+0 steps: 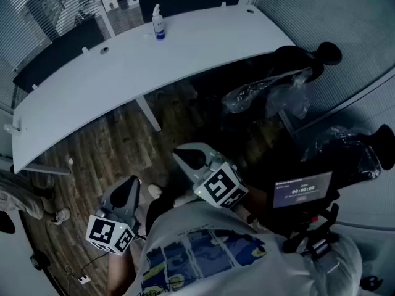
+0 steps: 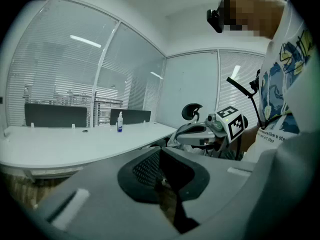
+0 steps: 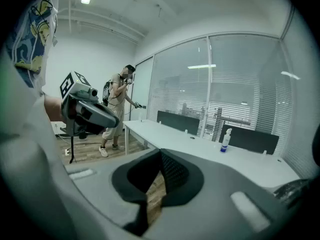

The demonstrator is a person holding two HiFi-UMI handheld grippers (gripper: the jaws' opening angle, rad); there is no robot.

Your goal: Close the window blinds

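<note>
Standing on the near side of the long white desk (image 1: 123, 73), with the left gripper (image 1: 131, 184) and the right gripper (image 1: 183, 157) held out over the wood floor (image 1: 105, 153), both tilted a little downward. Holds both pairs of jaws pressed together, with nothing between them. Faces the window blinds (image 1: 37, 5) just beyond the desk's far edge, slats turned enough to see through. Sees a spray bottle (image 1: 158, 24) upright near that far edge, close to the dark dividers (image 1: 58, 51), and plastic-wrapped chairs (image 1: 296, 60) by the desk's right end.
</note>
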